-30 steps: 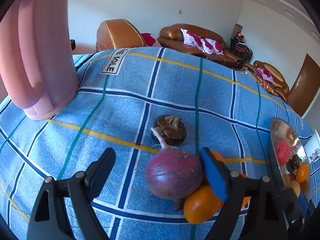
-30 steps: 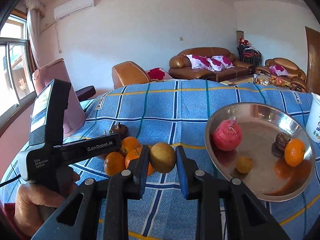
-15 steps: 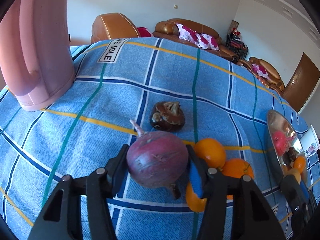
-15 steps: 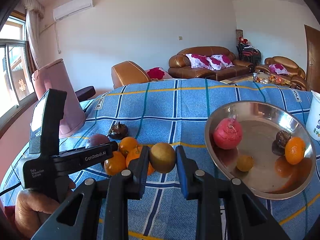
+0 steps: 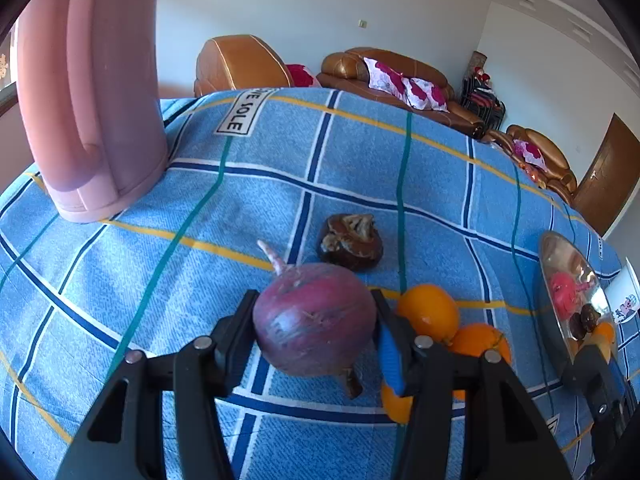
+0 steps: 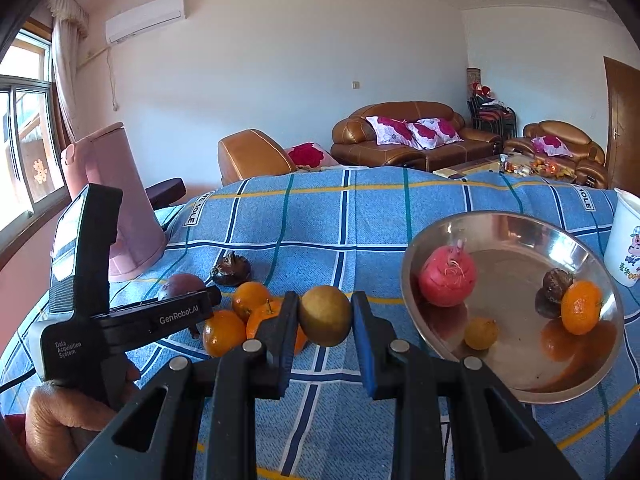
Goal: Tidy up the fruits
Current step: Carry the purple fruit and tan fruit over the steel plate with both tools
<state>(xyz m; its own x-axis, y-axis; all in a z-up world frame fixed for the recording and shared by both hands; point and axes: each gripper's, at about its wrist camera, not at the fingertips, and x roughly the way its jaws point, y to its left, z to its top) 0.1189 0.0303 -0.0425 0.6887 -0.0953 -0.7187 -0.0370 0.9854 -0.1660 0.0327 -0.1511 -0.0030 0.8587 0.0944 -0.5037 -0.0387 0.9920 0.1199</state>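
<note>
My left gripper (image 5: 314,300) is shut on a purple bulb (image 5: 314,320) with a pale root tip, just above the blue checked cloth (image 5: 200,280). To its right lie three oranges (image 5: 430,310), and a dark brown fruit (image 5: 352,242) lies behind it. My right gripper (image 6: 326,308) is shut on a yellow-brown round fruit (image 6: 326,320), left of the steel bowl (image 6: 520,224). In the bowl are a red bulb (image 6: 448,280), a small yellow fruit (image 6: 482,334), an orange (image 6: 580,306) and a dark fruit (image 6: 554,282).
A pink plastic bin (image 5: 92,100) stands on the cloth at the far left. A white printed cup (image 6: 624,240) stands just right of the bowl. A person's hand (image 6: 60,420) holds the left gripper's handle. Brown sofas stand beyond the table.
The left jaws, wide open around the purple bulb, have closed onto it. The right gripper and its fruit have stayed put.
</note>
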